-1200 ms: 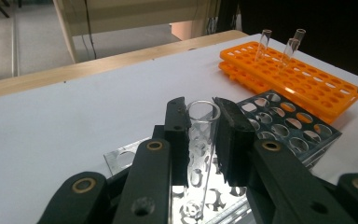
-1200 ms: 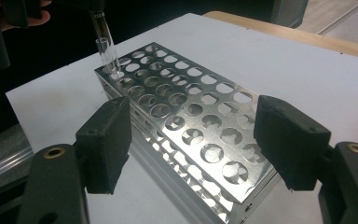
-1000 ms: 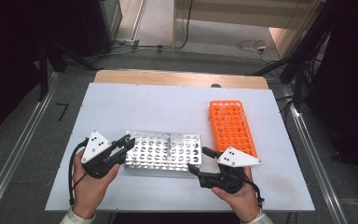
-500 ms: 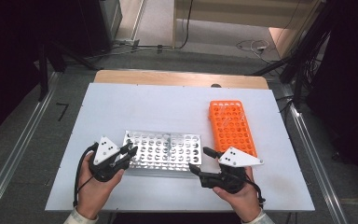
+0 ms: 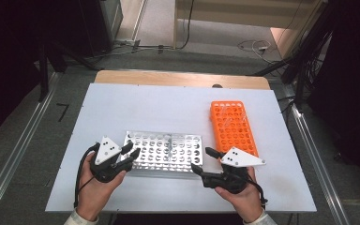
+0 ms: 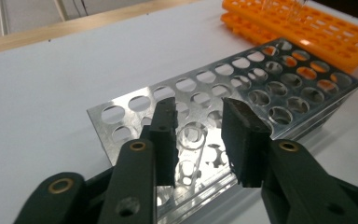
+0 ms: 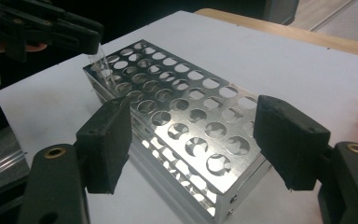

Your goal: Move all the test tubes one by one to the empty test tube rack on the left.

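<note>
The metal tube rack (image 5: 165, 153) lies near the front edge of the white table (image 5: 136, 105), with bare tabletop behind it and to its left. The left gripper (image 5: 126, 156) sits at the rack's left end; its jaws have just been opening, and a clear glass test tube (image 6: 189, 144) stands in a hole between them, the pads off its sides. The right gripper (image 5: 200, 160) rests at the rack's right front corner, jaws wide apart on either side of that end without pressing it. The orange tube rack (image 5: 232, 127) lies just beside the metal one, close to the table's right edge
</note>
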Demonstrator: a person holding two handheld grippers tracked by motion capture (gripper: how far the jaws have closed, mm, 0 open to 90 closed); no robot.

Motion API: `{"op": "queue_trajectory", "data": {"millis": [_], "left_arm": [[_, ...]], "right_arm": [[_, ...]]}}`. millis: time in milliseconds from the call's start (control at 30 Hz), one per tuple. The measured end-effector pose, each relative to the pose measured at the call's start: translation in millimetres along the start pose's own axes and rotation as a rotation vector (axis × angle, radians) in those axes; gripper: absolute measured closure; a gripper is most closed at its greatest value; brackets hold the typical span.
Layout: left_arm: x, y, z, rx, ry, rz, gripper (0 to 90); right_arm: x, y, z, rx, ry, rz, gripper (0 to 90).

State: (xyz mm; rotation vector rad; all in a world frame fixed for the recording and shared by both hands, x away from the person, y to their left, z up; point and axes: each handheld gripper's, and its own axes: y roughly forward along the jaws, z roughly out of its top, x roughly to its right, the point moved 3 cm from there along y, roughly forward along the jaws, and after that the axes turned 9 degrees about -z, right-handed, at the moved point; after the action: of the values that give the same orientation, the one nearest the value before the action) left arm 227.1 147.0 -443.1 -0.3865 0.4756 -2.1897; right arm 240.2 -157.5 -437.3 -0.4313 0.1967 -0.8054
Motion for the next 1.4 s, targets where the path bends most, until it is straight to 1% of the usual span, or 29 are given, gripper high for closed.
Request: {"op": "queue_trajectory", "data": {"millis": [100, 200, 267, 333, 400, 500, 633, 700, 733, 767, 867, 933, 1000, 1100, 1267, 1400], "left_arm": [[1.8, -2.6, 3.4, 0.035, -0.017, -0.020, 56.8], [4.3, -2.1, 4.7, 0.057, -0.044, -0.044, 49.0], [6.1, -1.7, 5.5, 0.070, -0.056, -0.057, 43.5], [8.5, -1.8, 7.0, 0.086, -0.074, -0.067, 35.5], [10.6, -1.8, 8.2, 0.098, -0.091, -0.081, 29.5], [13.2, -0.7, 8.7, 0.099, -0.106, -0.090, 24.3], [15.6, 0.7, 9.1, 0.096, -0.102, -0.097, 23.2], [16.9, 1.2, 9.2, 0.095, -0.100, -0.102, 23.2], [17.6, 1.8, 9.2, 0.093, -0.094, -0.103, 23.2], [18.4, 2.2, 9.2, 0.093, -0.092, -0.100, 23.2], [19.8, 2.4, 9.5, 0.092, -0.088, -0.100, 23.2], [20.6, 2.4, 9.7, 0.094, -0.087, -0.101, 23.2], [21.4, 2.7, 9.9, 0.097, -0.090, -0.104, 22.2], [21.1, 2.9, 10.1, 0.094, -0.089, -0.096, 20.5], [21.5, 3.8, 10.0, 0.089, -0.087, -0.095, 19.4], [22.6, 4.6, 10.0, 0.090, -0.087, -0.099, 19.2]], "right_arm": [[5.1, -1.5, -0.5, -0.001, 0.005, -0.018, 26.6], [13.6, -2.1, -2.2, -0.004, 0.004, -0.063, 26.5], [22.4, -1.8, -4.3, -0.008, 0.016, -0.096, 26.5], [31.0, -2.3, -5.9, -0.011, 0.027, -0.126, 26.5], [38.6, -2.5, -6.9, -0.009, 0.038, -0.147, 26.6], [53.3, -1.5, -9.9, -0.015, 0.059, -0.194, 26.7], [73.4, 2.2, -15.8, -0.024, 0.089, -0.252, 27.2], [87.2, 8.4, -21.6, -0.038, 0.108, -0.297, 27.7], [87.2, 8.4, -21.6, -0.038, 0.108, -0.297, 27.7], [91.1, 10.6, -23.2, -0.045, 0.116, -0.311, 27.8], [101.5, 17.3, -25.2, -0.048, 0.141, -0.330, 28.3], [107.2, 21.2, -24.4, -0.043, 0.140, -0.346, 29.0], [111.3, 24.1, -23.2, -0.040, 0.147, -0.355, 29.8], [115.9, 28.0, -22.5, -0.040, 0.146, -0.357, 32.2], [122.3, 36.7, -19.9, -0.055, 0.152, -0.359, 36.8], [124.4, 43.8, -18.2, -0.074, 0.157, -0.359, 41.1]]}}
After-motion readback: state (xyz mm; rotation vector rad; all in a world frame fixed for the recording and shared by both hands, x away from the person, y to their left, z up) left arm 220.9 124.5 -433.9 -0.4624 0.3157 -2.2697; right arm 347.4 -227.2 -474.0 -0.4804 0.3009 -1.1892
